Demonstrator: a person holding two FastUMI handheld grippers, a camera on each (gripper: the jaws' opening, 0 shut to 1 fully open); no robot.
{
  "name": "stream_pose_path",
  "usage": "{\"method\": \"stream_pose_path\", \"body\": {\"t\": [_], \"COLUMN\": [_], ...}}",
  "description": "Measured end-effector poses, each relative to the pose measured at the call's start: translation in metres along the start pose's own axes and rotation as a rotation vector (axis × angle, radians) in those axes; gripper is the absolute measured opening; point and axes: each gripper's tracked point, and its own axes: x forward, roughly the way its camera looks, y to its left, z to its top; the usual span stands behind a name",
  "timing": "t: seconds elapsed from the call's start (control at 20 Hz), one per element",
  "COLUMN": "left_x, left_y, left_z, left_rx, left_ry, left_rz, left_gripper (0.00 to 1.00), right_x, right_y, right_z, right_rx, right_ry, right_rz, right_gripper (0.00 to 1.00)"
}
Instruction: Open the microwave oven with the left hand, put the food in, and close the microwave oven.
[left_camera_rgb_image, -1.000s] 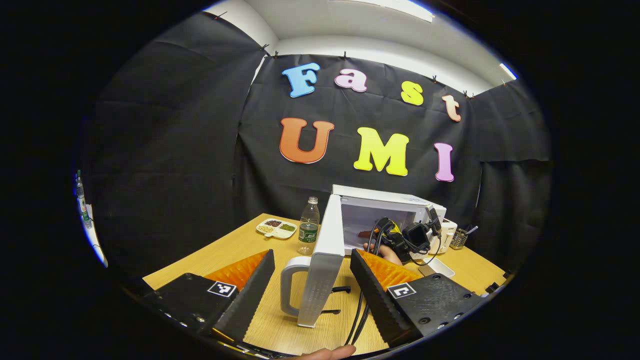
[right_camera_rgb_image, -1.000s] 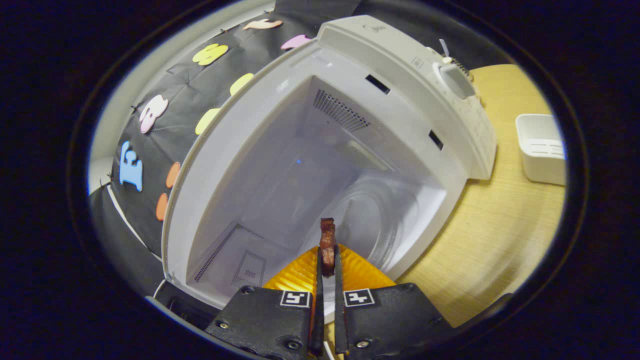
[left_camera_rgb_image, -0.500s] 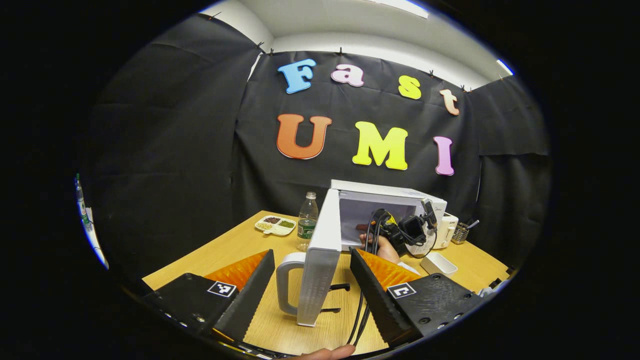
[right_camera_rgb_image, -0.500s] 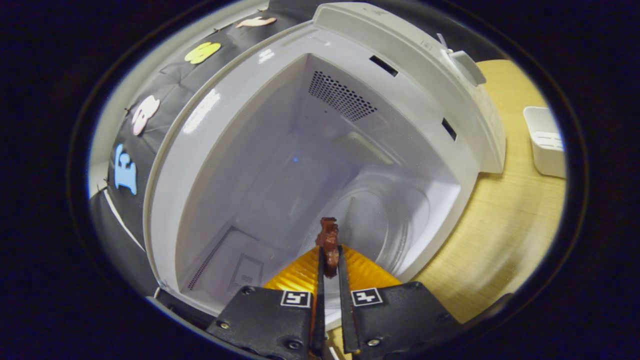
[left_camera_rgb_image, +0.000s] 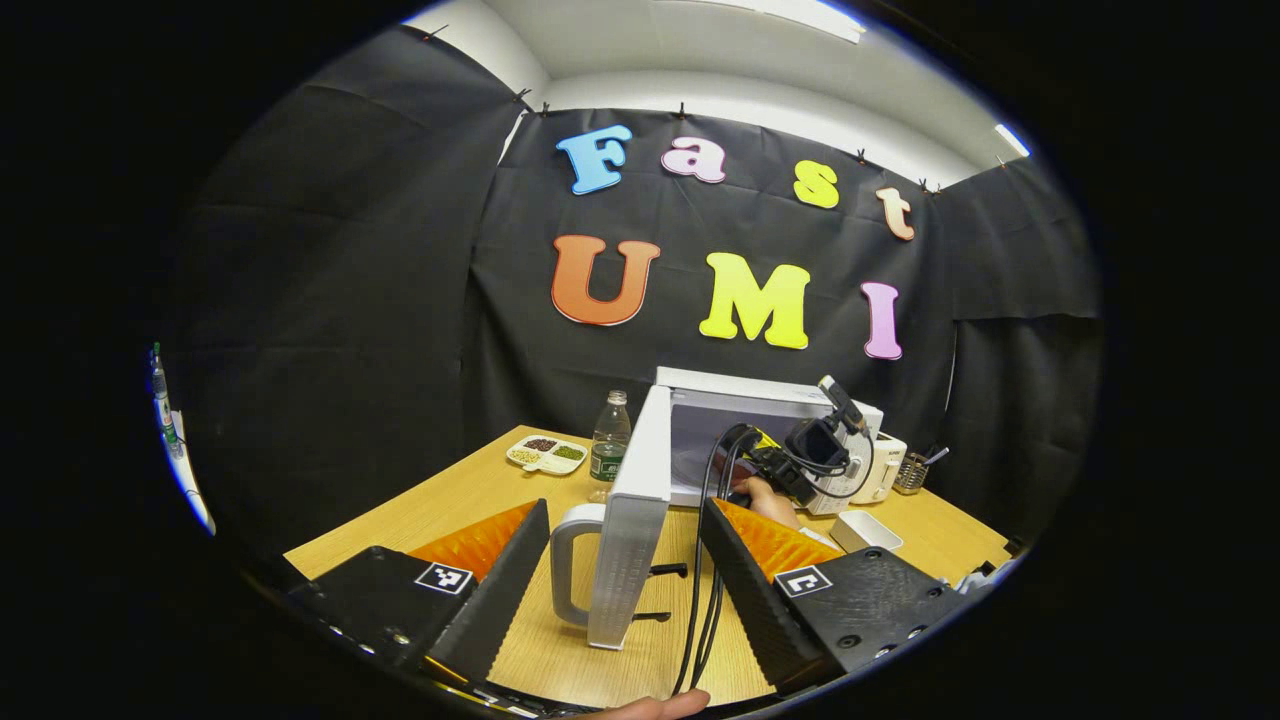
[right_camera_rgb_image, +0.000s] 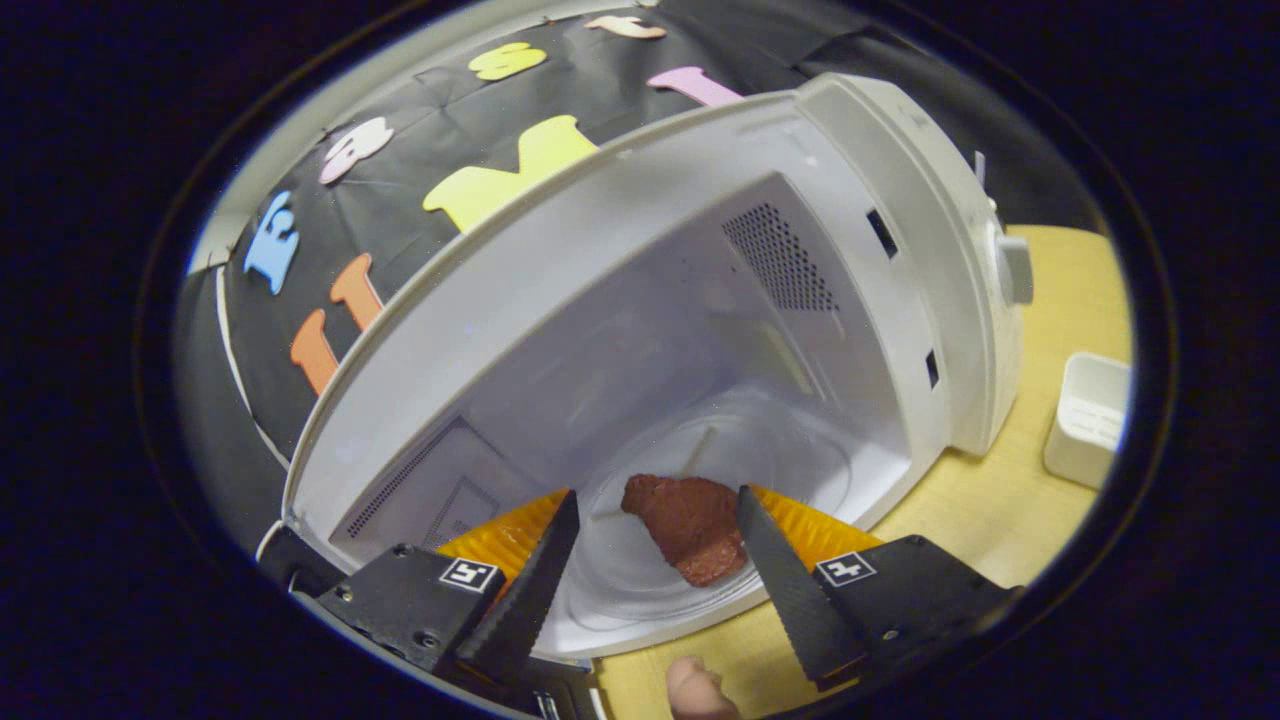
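The white microwave oven (left_camera_rgb_image: 775, 395) (right_camera_rgb_image: 900, 200) stands at the far side of the wooden table, its door (left_camera_rgb_image: 625, 545) swung wide open toward me. My left gripper (left_camera_rgb_image: 625, 555) is open, its fingers either side of the door's edge and its handle (left_camera_rgb_image: 565, 560) without pressing on them. In the right gripper view a reddish-brown piece of food (right_camera_rgb_image: 690, 525) lies flat on the glass turntable (right_camera_rgb_image: 780, 455) inside the cavity. My right gripper (right_camera_rgb_image: 655, 555) is open, its fingers either side of the food, at the cavity's mouth. The left gripper view shows the right gripper (left_camera_rgb_image: 800, 465) and a hand at the oven opening.
A plastic bottle (left_camera_rgb_image: 608, 450) and a divided dish of beans (left_camera_rgb_image: 545, 455) stand left of the oven. A small white box (left_camera_rgb_image: 865, 530) (right_camera_rgb_image: 1085, 430) sits on the table to its right, with a white appliance (left_camera_rgb_image: 885, 465) and a utensil holder (left_camera_rgb_image: 912, 478) behind. Black cables (left_camera_rgb_image: 705, 590) hang near the door.
My right gripper has opened and let go of the food, which now lies on the turntable. The left gripper stays open around the door's edge.
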Motion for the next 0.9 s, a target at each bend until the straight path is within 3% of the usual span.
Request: {"method": "stream_pose_path", "body": {"t": [0.05,0.1,0.15,0.2,0.25,0.4,0.55,0.9], "left_x": [-0.001,-0.002,-0.004,-0.005,-0.006,-0.006,-0.005,-0.008], "left_y": [0.001,0.004,0.004,0.005,0.006,0.015,0.036,0.067], "left_z": [0.0,-0.001,0.0,0.002,0.004,0.003,-0.004,-0.017], "left_rx": [0.002,0.002,-0.001,-0.005,-0.008,-0.014,0.006,0.018], "left_ry": [0.002,0.003,0.0,-0.002,-0.006,-0.007,0.008,0.026], "left_rz": [0.006,0.011,0.013,0.013,0.01,0.013,0.045,0.061], "left_gripper": [0.94,0.93,0.94,0.94,0.94,0.93,0.94,0.94], "right_x": [-0.003,-0.008,-0.013,-0.017,-0.023,-0.044,-0.076,-0.179], "right_y": [0.003,0.003,0.002,-0.002,-0.004,-0.008,-0.01,-0.03], "right_z": [0.004,0.008,0.013,0.017,0.021,0.024,0.029,0.091], "right_rx": [-0.026,-0.038,-0.043,-0.042,-0.044,-0.098,-0.256,-0.479], "right_ry": [-0.009,-0.013,-0.02,-0.024,-0.024,0.014,0.05,-0.061], "right_rz": [0.012,0.018,0.022,0.029,0.029,0.053,0.114,0.169], "right_gripper": [0.89,1.0,0.89,0.89,1.0,1.0,1.0,1.0]}}
